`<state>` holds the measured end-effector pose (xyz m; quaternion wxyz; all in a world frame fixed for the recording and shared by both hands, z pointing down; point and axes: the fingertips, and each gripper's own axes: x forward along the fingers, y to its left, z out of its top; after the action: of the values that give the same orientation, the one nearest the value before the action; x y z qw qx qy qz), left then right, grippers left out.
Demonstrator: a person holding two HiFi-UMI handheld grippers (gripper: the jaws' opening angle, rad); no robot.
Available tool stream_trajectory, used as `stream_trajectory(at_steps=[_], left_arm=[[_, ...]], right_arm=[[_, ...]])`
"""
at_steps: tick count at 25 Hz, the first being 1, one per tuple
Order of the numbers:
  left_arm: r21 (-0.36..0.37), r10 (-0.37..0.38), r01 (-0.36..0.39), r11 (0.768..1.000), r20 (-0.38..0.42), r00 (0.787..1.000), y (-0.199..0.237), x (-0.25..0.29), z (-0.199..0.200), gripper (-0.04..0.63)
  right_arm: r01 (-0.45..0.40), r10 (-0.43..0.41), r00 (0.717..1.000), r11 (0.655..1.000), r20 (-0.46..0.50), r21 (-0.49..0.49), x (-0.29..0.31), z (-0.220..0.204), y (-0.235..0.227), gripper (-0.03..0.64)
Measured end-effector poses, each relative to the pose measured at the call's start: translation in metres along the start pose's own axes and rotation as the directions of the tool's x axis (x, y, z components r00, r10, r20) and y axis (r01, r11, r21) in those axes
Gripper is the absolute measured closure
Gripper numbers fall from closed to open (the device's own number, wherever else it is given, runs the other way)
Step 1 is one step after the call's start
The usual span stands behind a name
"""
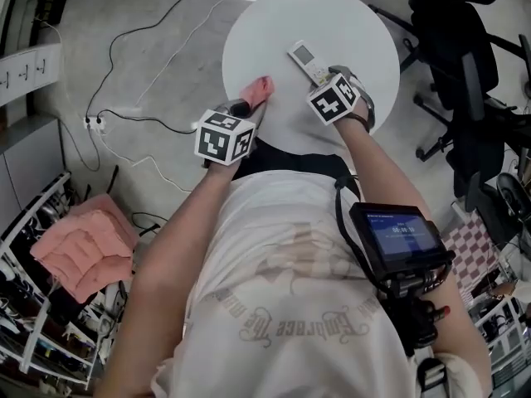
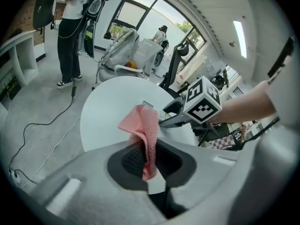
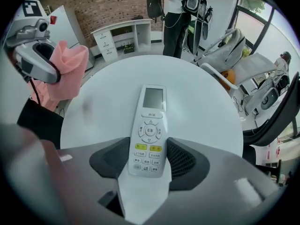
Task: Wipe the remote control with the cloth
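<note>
Head view: the white, oblong plastic remote control [image 1: 304, 60] lies flat on the round white table [image 1: 249, 23]. Its long axis runs diagonally, from the far left down to the right claw [image 1: 330, 75], which sits at its near end. The left claw [image 1: 247, 106] carries the pink, waffle-textured cloth [image 1: 257, 92] just left of the remote control, near it but not touching.

Left gripper view: the left claw is closed narrow on the cloth [image 2: 143, 125], which stands up from between the pads in a loose fold. The right claw [image 2: 168, 118] lies ahead and to the right, so the wipe probably calls for a short sweep that way.

Right gripper view: the right claw [image 3: 149, 161] stands wide, with the button end of the remote control [image 3: 149, 135] between its pads. The pads appear to press on its two long edges. The screen end points away, bare and open to the cloth [image 3: 68, 64] at upper left.
</note>
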<state>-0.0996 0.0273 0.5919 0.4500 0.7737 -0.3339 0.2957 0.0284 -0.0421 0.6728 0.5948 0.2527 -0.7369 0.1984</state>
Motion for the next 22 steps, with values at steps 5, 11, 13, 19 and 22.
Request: stream_trajectory(at_steps=[5,11,13,19,22], left_arm=[[-0.031,-0.016,0.017,0.999,0.032,0.999,-0.001,-0.005,0.002,0.572],[-0.127,-0.104,0.115,0.985,0.091,0.99,-0.007,-0.006,0.006,0.572],[-0.161,-0.133,0.15,0.976,0.108,0.985,-0.011,-0.003,0.008,0.572],[-0.309,-0.244,0.277,0.91,0.141,0.959,-0.024,0.011,0.016,0.572],[-0.399,-0.326,0.364,0.842,0.163,0.931,-0.037,0.014,0.019,0.571]], right_arm=[[-0.095,0.087,0.995,0.979,0.054,0.178,-0.003,-0.005,0.0,0.362],[-0.327,0.23,0.941,0.805,0.248,0.496,-0.017,-0.015,0.009,0.362],[-0.412,0.274,0.908,0.719,0.317,0.56,-0.023,-0.019,0.013,0.362],[-0.746,0.346,0.666,0.313,0.661,0.587,-0.058,-0.007,0.025,0.362],[-0.82,0.35,0.572,0.264,0.742,0.508,-0.08,0.005,0.033,0.362]])
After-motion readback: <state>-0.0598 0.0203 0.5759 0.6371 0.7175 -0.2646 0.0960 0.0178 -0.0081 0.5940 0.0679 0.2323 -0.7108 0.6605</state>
